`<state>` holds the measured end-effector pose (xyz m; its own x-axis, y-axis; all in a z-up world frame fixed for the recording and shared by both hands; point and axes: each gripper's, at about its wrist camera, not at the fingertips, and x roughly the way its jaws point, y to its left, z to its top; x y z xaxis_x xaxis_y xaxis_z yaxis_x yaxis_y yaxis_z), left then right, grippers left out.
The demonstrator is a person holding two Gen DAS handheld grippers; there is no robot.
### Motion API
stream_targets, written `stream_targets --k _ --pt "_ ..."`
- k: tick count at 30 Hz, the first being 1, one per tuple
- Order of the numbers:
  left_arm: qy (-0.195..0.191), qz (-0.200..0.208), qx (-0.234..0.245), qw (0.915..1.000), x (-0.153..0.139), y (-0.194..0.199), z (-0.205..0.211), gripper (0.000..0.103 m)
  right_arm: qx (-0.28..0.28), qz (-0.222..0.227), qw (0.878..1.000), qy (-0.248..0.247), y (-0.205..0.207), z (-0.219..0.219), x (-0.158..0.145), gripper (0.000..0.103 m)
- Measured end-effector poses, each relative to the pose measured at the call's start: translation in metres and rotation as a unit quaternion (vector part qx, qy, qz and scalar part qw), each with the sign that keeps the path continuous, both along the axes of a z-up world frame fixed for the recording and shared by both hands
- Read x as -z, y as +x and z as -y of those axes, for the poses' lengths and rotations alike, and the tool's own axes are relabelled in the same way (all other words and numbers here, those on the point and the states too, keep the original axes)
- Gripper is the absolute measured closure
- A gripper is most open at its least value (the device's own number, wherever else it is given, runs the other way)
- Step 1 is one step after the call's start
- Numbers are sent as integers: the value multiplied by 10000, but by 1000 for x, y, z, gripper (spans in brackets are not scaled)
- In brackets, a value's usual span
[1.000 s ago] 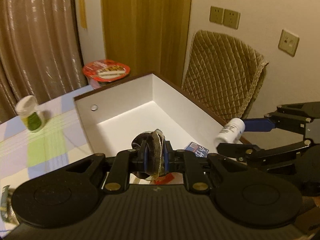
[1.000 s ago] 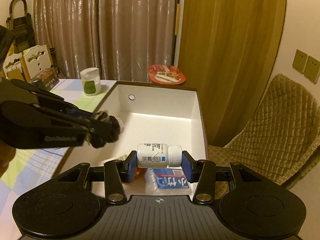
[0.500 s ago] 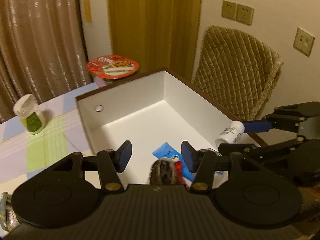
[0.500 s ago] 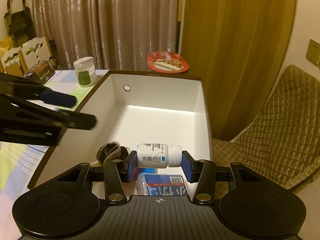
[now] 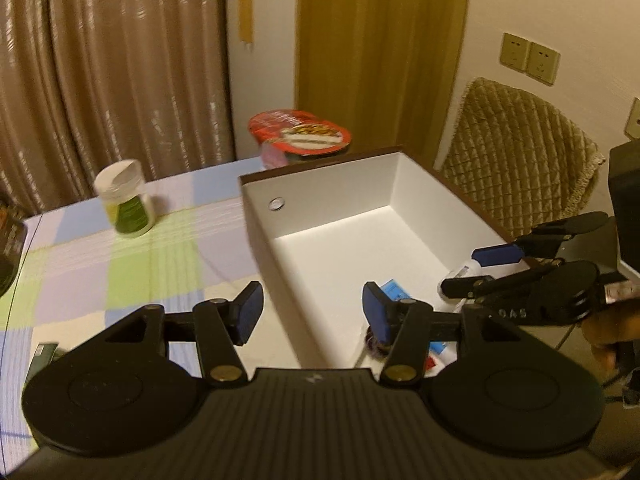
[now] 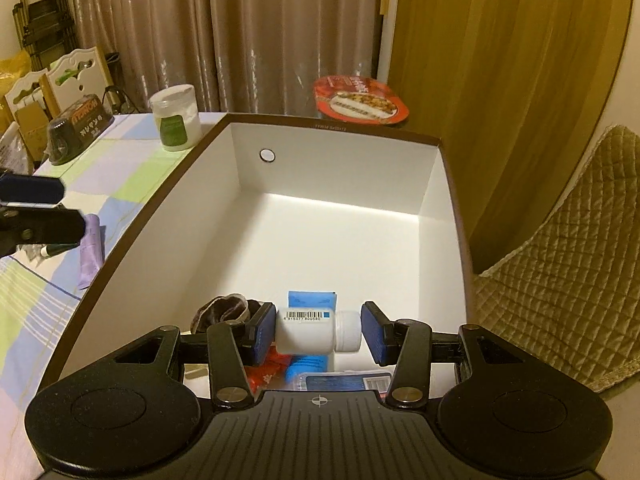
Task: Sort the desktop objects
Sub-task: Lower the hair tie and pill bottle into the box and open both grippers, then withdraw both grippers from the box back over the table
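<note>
My right gripper [image 6: 318, 334] is shut on a white pill bottle [image 6: 304, 332], held sideways low over the near end of the white box [image 6: 340, 168] with a brown rim. Under it lie a dark brown pouch [image 6: 224, 308], a blue packet [image 6: 312, 300], a red packet [image 6: 264, 376] and a blue tissue pack [image 6: 344, 382]. My left gripper [image 5: 312, 314] is open and empty, its fingers either side of the box's left wall [image 5: 280, 264]. In the left wrist view the right gripper [image 5: 476, 270] and the bottle [image 5: 460, 276] show at the right.
On the checked tablecloth [image 5: 120, 272] stand a green-labelled jar [image 5: 126, 200] and a red noodle bowl [image 5: 300, 132] behind the box. A purple item [image 6: 90, 248] lies beside the box's left wall. A quilted chair [image 5: 520, 152] stands to the right.
The left gripper opened and let the dark pouch fall into the box, then shifted left over the box wall. The right gripper sank lower into the box with the bottle.
</note>
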<state>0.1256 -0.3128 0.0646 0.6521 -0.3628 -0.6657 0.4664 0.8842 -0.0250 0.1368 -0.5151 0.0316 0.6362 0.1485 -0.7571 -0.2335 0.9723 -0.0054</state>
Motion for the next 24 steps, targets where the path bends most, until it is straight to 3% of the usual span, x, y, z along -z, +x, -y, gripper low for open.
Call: stream_targets --k 24 --pt "36 -251 -485 9985 15 -32 -55 51 2 70 9999 -73 -20 -13 -1 57"
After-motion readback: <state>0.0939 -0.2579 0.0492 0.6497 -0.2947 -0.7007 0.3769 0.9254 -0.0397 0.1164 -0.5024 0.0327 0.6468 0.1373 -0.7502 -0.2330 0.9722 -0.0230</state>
